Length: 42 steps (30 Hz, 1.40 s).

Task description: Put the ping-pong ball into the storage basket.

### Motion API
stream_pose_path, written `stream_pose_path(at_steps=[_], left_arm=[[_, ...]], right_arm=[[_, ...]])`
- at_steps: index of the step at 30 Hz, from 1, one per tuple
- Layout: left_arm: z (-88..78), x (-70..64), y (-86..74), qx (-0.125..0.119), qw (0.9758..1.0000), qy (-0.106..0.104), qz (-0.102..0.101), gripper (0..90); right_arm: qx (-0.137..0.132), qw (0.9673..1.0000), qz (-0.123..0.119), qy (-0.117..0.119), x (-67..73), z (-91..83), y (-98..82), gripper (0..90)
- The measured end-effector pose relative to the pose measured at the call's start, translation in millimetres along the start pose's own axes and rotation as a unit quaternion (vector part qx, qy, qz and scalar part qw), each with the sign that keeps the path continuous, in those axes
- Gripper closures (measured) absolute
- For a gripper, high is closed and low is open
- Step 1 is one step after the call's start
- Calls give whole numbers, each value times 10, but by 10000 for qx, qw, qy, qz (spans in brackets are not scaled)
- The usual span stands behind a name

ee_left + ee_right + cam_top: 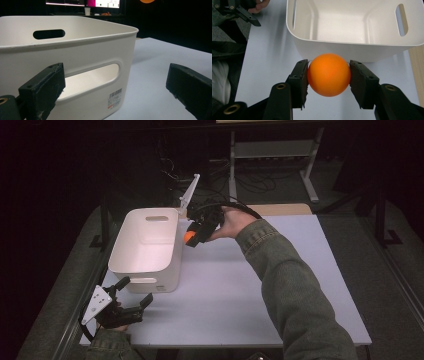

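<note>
- Right tool (328,75) is clamped on the orange ball (328,74), just beside the white bin (352,43) rim.
- Left tool (112,85), jaws apart, rests on the table (240,290).
- Released short, the ball could strike the rim and roll away.

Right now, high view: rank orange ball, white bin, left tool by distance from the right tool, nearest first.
1. orange ball: clamped in the right tool, beside the bin's right wall.
2. white bin: just left of it.
3. left tool: near table edge, open, past the bin's near end.
</note>
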<state>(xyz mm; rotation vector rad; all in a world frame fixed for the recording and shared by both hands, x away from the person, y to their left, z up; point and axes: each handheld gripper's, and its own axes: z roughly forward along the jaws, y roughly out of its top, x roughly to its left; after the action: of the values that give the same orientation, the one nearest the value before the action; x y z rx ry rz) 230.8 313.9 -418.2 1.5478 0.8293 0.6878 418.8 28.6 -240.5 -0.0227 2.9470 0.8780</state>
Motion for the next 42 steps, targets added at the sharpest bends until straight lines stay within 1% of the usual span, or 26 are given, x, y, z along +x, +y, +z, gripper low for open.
stream_pose_path(at_steps=[9, 13, 17, 21, 24, 27, 34, 42], left_arm=[[1, 2, 0, 7, 10000, -6, -2, 18], [0, 1, 0, 4, 10000, -12, -4, 17], [1, 0, 0, 2, 10000, -11, 0, 17], [0, -1, 0, 1, 10000, -9, -1, 18], [-1, -1, 0, -4, 10000, -9, -2, 17], [-1, -1, 1, -9, 10000, -16, -9, 18], [-4, 1, 1, -21, 10000, -16, -42, 17], [-8, 2, 2, -35, 10000, -22, -55, 17]], right_arm=[[14, 10000, -58, 57, -11, 61, 127, 498], [4, 9999, -120, 90, -3, 102, 188, 498], [62, 9998, -176, 105, 14, 137, 254, 498], [-4, 9996, -232, 131, 18, 160, 327, 498], [3, 9995, -269, 170, 21, 195, 373, 497], [-33, 9994, -251, 247, -3, 240, 406, 498], [-32, 9992, -242, 319, -67, 356, 495, 498], [-55, 9987, -329, 388, -96, 480, 596, 498]])
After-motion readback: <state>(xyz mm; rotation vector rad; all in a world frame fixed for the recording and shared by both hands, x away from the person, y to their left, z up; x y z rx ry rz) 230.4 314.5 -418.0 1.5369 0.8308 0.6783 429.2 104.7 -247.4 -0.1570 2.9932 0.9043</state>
